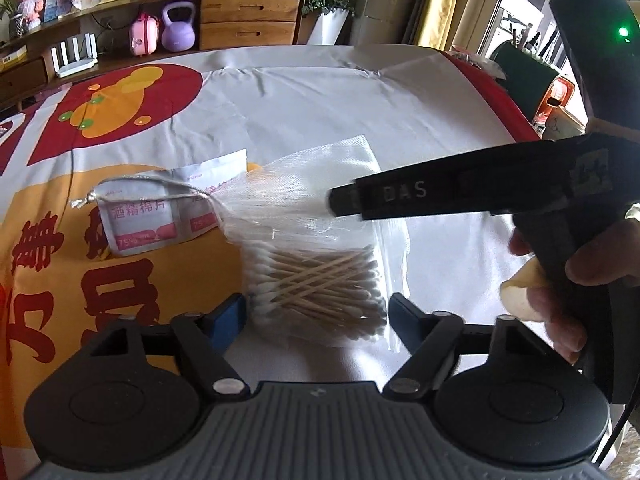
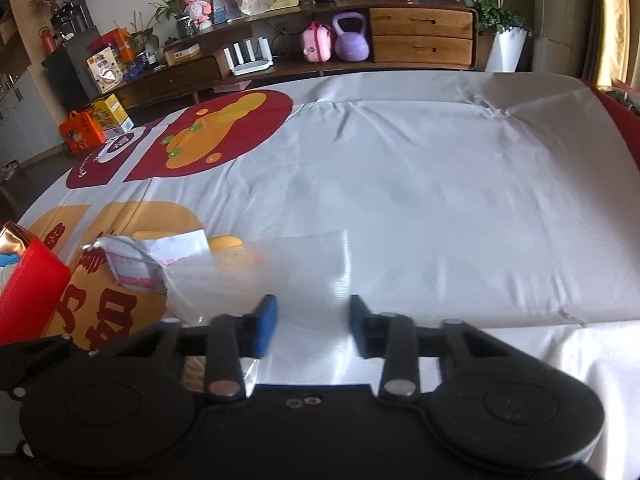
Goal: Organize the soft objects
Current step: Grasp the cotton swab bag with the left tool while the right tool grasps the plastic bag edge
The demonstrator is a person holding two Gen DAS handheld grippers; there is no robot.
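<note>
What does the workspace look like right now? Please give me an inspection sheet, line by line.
Surface: printed banner over the table, wrinkled, white with red and orange.
Job's things: mesh bag with drawstring; cotton swab bag lying flat; alcohol pad packets beside them.
Clutter: red box at the banner's edge.
Grippers: left gripper open, pads either side of the cotton swab bag; right gripper with jaws apart around the mesh bag.
Cables: black cable below the right gripper's handle.
Surroundings: wooden sideboard, purple kettlebell, potted plant.
</note>
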